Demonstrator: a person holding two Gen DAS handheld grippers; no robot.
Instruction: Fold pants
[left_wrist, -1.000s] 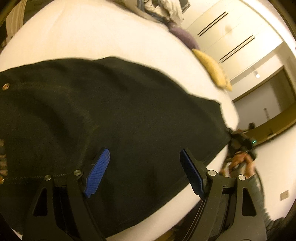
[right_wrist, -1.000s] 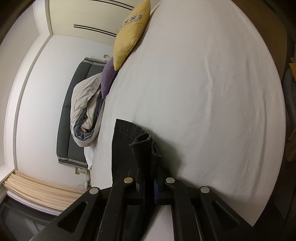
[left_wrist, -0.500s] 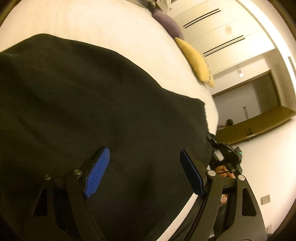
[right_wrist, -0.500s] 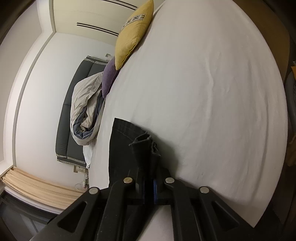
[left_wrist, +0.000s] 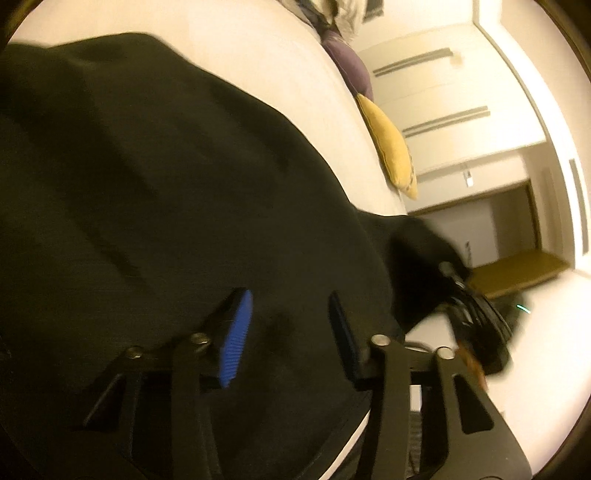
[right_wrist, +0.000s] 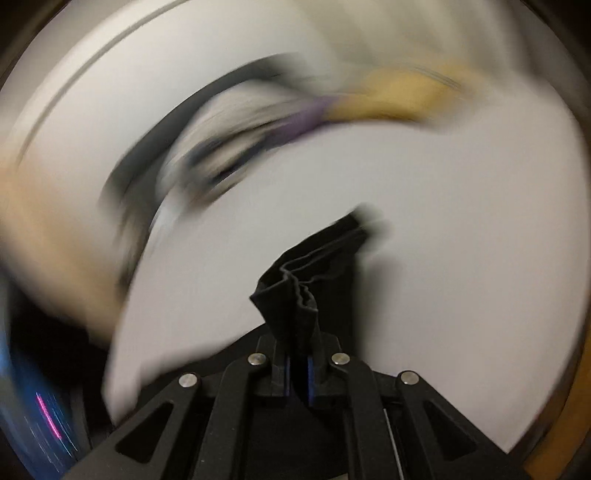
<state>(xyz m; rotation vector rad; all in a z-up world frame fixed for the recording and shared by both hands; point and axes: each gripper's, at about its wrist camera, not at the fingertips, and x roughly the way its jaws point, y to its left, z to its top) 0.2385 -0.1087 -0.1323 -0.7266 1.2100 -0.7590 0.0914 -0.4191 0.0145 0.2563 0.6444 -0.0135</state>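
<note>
White bed (left_wrist: 280, 74), yellow pillow (left_wrist: 391, 140) beside purple pillow (left_wrist: 351, 70), pale wardrobe doors (left_wrist: 436, 96)

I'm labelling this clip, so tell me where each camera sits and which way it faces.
Left wrist: on the left gripper, jaws open, looking across the black pants on the bed; the right gripper shows beyond.
Right wrist: on the right gripper, shut on a bunched pants edge, facing the blurred bed.
Shared: pants, bed, yellow pillow.
</note>
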